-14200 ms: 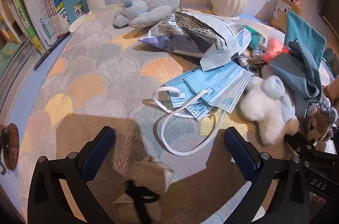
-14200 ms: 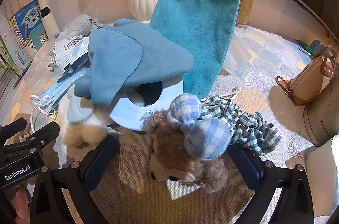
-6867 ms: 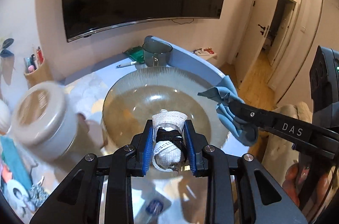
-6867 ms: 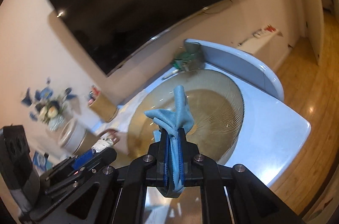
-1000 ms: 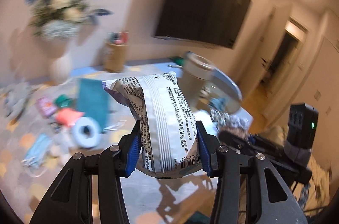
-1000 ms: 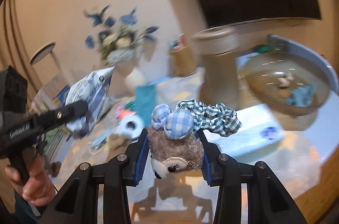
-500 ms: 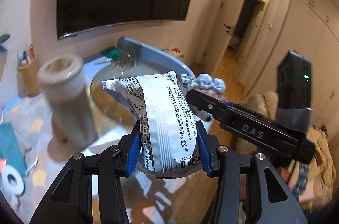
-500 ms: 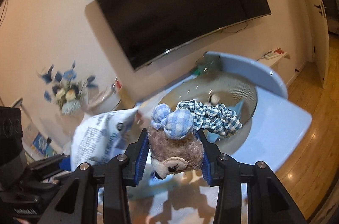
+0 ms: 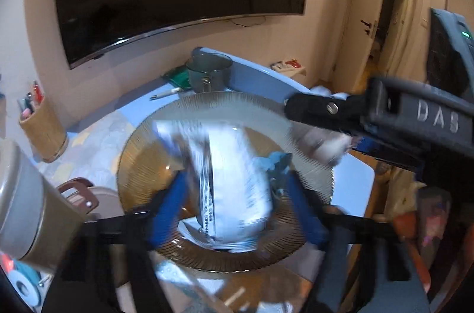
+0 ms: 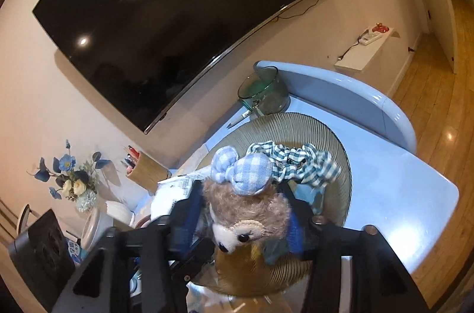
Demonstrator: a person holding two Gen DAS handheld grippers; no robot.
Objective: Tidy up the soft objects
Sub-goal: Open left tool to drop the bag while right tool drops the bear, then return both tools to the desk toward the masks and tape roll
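A wide ribbed glass bowl (image 9: 139, 153) (image 10: 340, 162) stands on the pale blue table. My left gripper (image 9: 237, 206) hangs over it with its jaws opening. A white printed packet (image 9: 234, 179) is blurred between the blue pads, clear of both, with its lower end in the bowl. A blue cloth (image 9: 278, 165) lies in the bowl beside it. My right gripper (image 10: 243, 221) (image 9: 326, 111) is above the same bowl, its jaws opening too. The brown plush bear (image 10: 248, 212) with its blue checked bow sits loosely between the pads. A checked scrunchie (image 10: 305, 162) trails from the bear.
A green glass mug (image 9: 207, 73) (image 10: 263, 91) and a pen (image 9: 166, 94) lie behind the bowl. A woven pen cup (image 9: 41, 132) (image 10: 148, 171), a beige canister (image 9: 26, 206) and a brown bag (image 9: 80, 194) stand to the left. The table edge is on the right.
Both grippers have swung over the glass bowl and their jaws have widened. The packet has slipped down out of the left pads. The bear has come loose between the right pads.
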